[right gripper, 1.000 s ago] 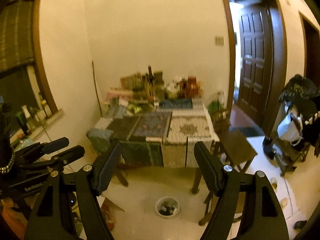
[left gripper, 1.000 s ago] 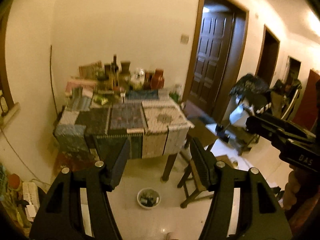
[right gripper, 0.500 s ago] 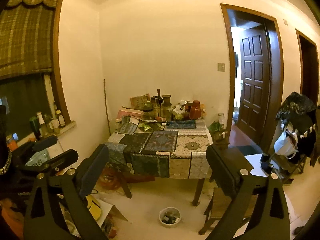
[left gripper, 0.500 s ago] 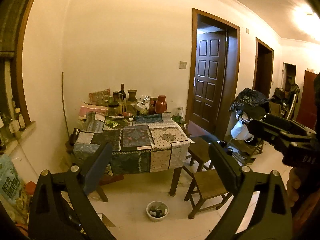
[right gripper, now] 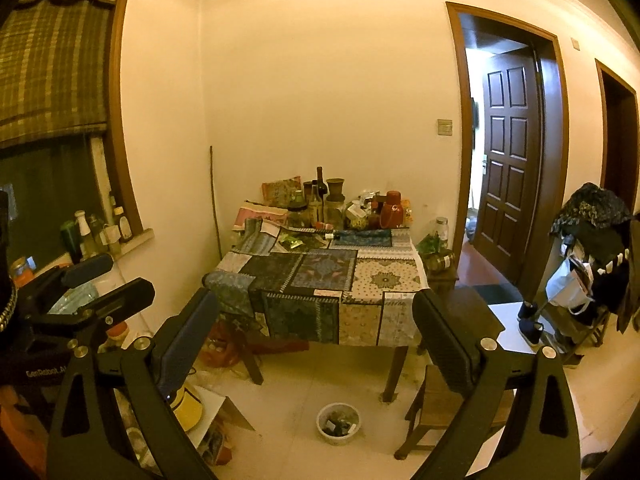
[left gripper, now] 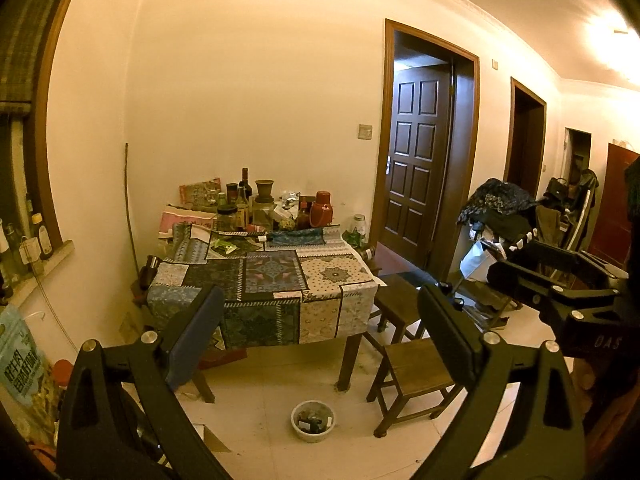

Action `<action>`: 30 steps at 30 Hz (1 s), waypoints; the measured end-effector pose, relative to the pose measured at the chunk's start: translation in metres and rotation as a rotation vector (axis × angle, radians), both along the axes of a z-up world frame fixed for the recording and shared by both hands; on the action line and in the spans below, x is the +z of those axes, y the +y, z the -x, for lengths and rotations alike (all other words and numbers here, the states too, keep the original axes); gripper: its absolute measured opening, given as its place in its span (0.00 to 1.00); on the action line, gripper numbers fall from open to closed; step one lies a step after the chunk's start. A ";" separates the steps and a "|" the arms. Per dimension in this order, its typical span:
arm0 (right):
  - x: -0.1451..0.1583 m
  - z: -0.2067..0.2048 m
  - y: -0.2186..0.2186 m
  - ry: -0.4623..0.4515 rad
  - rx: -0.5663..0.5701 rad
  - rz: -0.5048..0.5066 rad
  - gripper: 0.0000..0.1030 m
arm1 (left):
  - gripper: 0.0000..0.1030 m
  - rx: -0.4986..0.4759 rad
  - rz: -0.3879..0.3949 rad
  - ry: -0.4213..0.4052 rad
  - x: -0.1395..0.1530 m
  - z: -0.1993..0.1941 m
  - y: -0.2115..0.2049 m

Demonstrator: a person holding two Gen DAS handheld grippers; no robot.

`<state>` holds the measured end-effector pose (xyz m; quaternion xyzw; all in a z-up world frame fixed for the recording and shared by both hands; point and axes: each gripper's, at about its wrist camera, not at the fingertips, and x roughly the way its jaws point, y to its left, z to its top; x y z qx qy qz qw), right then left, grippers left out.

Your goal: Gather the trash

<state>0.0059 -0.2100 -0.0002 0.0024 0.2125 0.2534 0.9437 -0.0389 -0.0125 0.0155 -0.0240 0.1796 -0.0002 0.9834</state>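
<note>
A small white bin (left gripper: pixel 313 421) with dark trash in it stands on the floor in front of the table; it also shows in the right wrist view (right gripper: pixel 338 423). A table with a patchwork cloth (left gripper: pixel 280 276) carries green wrappers (left gripper: pixel 225 245) and several bottles and jars at its back. My left gripper (left gripper: pixel 318 312) is open and empty, held well away from the table. My right gripper (right gripper: pixel 314 308) is open and empty too, and shows from the side in the left wrist view (left gripper: pixel 560 292).
Two wooden stools (left gripper: pixel 416 372) stand right of the table. A dark door (left gripper: pixel 416 160) is ajar behind. A rack heaped with clothes and bags (left gripper: pixel 504 216) is at right. A windowsill with bottles (right gripper: pixel 96 232) and floor clutter (right gripper: pixel 200 416) are at left.
Both grippers have opened wider and pulled back and up from the table, so more of the room shows. Nothing was picked up.
</note>
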 end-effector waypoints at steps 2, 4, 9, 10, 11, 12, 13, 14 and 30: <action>0.001 0.000 0.000 -0.001 0.002 0.002 0.94 | 0.95 0.000 0.000 0.001 0.000 0.000 0.000; 0.001 0.000 0.001 0.000 0.000 0.006 0.94 | 0.95 0.001 0.002 0.003 0.001 0.002 -0.001; 0.001 -0.001 0.002 0.004 0.004 0.016 0.94 | 0.95 0.002 0.007 0.010 0.002 -0.001 -0.003; 0.001 -0.001 0.002 0.005 0.004 0.016 0.94 | 0.95 0.003 0.006 0.010 0.003 -0.001 -0.003; 0.001 -0.001 0.001 0.007 0.005 0.014 0.94 | 0.95 0.004 0.006 0.009 0.002 -0.001 -0.003; 0.001 -0.001 0.001 0.009 0.006 0.013 0.94 | 0.95 0.004 0.004 0.010 0.002 -0.002 -0.004; 0.001 -0.002 0.000 0.011 0.008 0.012 0.94 | 0.95 0.004 0.003 0.011 0.002 -0.003 -0.004; 0.001 -0.002 0.000 0.012 0.008 0.012 0.94 | 0.95 0.004 0.004 0.010 0.002 -0.003 -0.004; 0.000 -0.003 -0.002 0.017 0.008 0.017 0.94 | 0.97 0.008 0.000 0.008 0.003 -0.004 -0.004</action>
